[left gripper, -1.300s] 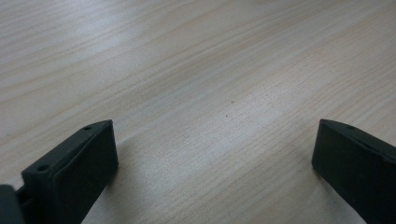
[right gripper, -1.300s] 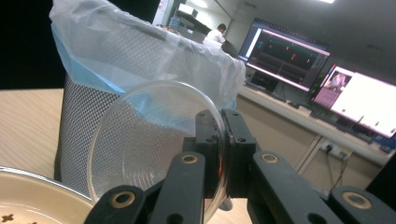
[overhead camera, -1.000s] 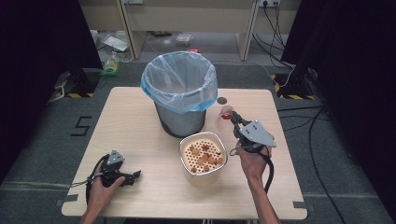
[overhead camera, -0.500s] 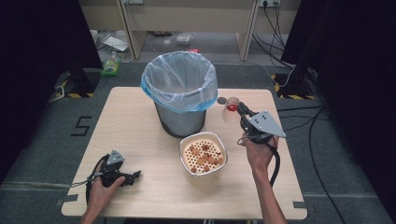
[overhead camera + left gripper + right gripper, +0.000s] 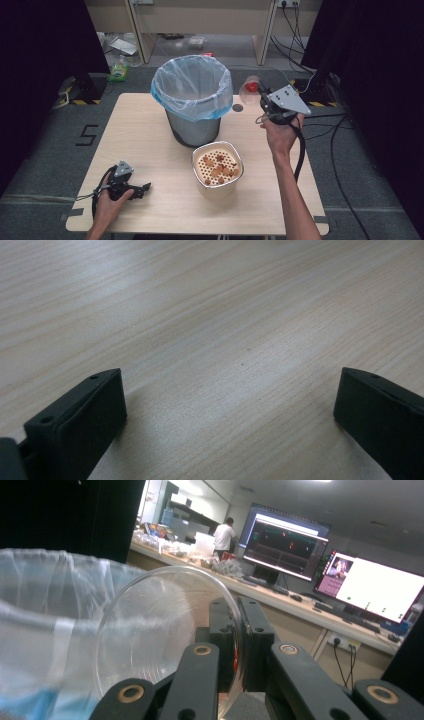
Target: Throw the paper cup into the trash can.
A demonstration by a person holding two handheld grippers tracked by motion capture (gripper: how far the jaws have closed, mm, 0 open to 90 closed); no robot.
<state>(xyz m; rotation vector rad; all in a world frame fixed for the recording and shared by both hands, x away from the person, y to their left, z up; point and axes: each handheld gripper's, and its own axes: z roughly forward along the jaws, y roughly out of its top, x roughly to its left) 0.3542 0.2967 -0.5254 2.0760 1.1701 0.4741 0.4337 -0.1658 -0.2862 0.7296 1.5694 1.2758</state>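
So the right claw (image 5: 261, 96) is clenched on the rim of a clear plastic cup (image 5: 250, 88), one jaw inside the wall and one outside, as the right gripper view shows it (image 5: 165, 630). The cup is up in the air, off the counter (image 5: 150, 135), tipped on its side with something red (image 5: 253, 87) in or behind it, can't really tell which. The bin with the blue bag (image 5: 192, 92) sits just to the left of that claw, its rim about level with the cup. Nearer the person from the claw there's a beige bowl with a holed insert and brownish bits (image 5: 217, 165).

My guess is the cup's headed for the bin. To do it clean I'd carry it fully over the bag's mouth before letting go, since the rim is close and a thin cup like that could bounce off the liner edge. Keep the pinch light too, that wall looks like it would crumple.

The left claw (image 5: 142, 189) is released, jaws spread wide, resting low on bare counter (image 5: 225, 340) with nothing between them, well away from everything.
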